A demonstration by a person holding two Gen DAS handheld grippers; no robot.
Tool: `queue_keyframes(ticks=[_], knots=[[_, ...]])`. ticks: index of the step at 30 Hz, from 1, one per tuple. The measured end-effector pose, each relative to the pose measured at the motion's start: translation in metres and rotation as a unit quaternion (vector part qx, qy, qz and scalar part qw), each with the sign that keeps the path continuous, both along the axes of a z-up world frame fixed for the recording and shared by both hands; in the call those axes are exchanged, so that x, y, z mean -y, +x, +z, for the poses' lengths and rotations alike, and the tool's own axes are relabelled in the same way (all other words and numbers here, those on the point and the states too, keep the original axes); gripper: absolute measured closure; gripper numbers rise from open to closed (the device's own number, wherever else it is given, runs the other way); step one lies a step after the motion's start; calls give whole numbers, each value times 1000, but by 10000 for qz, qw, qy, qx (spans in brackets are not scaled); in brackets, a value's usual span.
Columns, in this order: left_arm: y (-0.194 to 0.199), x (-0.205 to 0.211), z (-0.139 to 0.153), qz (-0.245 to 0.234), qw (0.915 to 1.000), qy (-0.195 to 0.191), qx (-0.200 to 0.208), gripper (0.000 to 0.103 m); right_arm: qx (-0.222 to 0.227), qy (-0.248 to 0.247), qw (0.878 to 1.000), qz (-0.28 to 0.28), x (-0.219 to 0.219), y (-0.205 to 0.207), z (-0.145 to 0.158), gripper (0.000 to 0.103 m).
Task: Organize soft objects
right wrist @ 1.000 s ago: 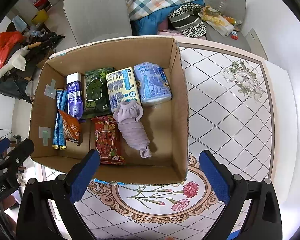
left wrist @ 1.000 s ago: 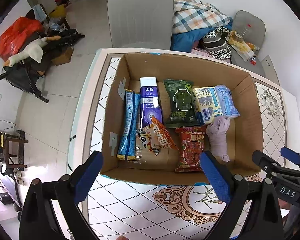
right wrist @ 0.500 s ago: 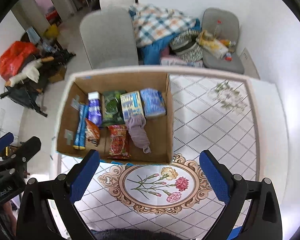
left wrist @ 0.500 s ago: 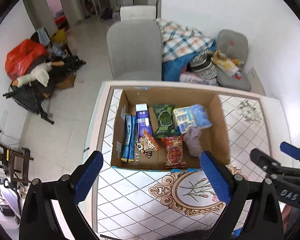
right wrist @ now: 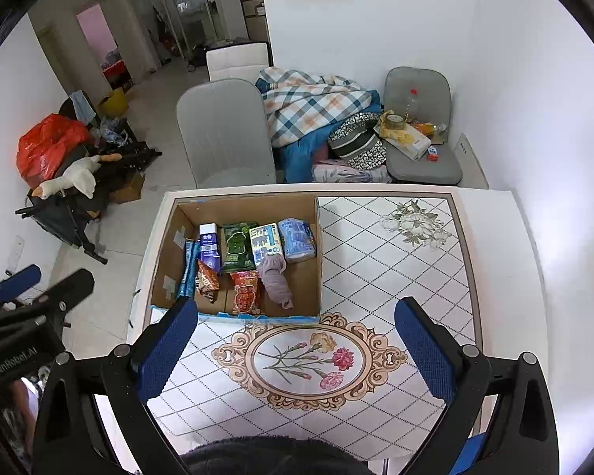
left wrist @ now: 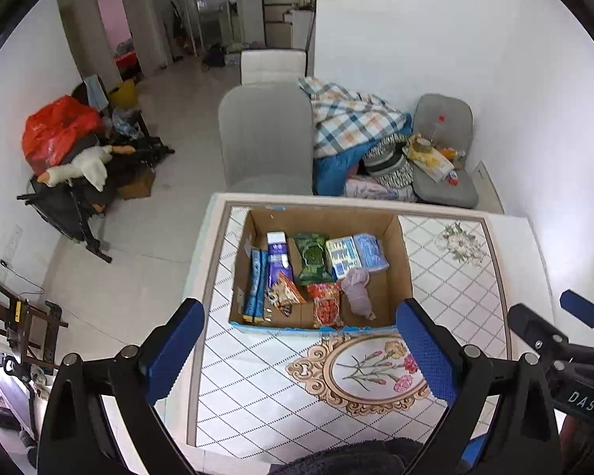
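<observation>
**Both grippers up high over the table, box already packed**

Both grippers are hanging well above the table (left wrist: 257, 388) with nothing in them. The left gripper (left wrist: 301, 340) has its blue pads (left wrist: 425, 350) spread wide apart, and the right gripper (right wrist: 293, 336) is the same, fingers wide and holding nothing. Each one shows up at the edge of the other's camera.

The cardboard box (right wrist: 316, 277) sits on the far left part of the tiled tabletop, just past the oval flower medallion (right wrist: 309, 360). Everything soft is lying inside it. Along the far wall, left to right: a purple-and-white pack (right wrist: 210, 247), a dark green pouch (right wrist: 238, 246), a yellow-and-blue pack (right wrist: 264, 242) and a light blue tissue pack (right wrist: 297, 239). A blue tube-like pack (left wrist: 256, 285) runs along the left wall. Nearer in, there's an orange snack bag (left wrist: 285, 295) overlapping the purple pack, a red snack bag (right wrist: 245, 292) touching the near wall, and a rolled-up lilac sock (right wrist: 276, 280) just right of the red bag, its far end against the yellow-and-blue pack. The right part of the box floor is bare cardboard.

Past the table's far edge is a grey chair (right wrist: 225, 134), and to its right a plaid blanket (right wrist: 313, 105) heaped up with other stuff.
</observation>
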State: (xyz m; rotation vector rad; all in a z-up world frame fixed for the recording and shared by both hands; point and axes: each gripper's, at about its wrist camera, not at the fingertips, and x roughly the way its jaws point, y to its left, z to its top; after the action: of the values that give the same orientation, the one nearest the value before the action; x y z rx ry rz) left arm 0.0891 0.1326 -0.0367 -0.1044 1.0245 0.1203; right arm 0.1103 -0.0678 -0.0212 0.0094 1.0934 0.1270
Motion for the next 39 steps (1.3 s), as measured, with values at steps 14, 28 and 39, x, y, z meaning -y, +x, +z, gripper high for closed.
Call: queue_keyframes(ticks=[14,28,39], knots=[[-13,5,10,95,9999,30,87,3,268,-31,9995,-133,15,-18,34,2],[-14,7,8,118,9999,55,94,3,253,-104,9995,-147,14,-17,34,2],[-14,5,9,81,9999,61,85,3,247,-88,9996,-114,13,-15,34,2]])
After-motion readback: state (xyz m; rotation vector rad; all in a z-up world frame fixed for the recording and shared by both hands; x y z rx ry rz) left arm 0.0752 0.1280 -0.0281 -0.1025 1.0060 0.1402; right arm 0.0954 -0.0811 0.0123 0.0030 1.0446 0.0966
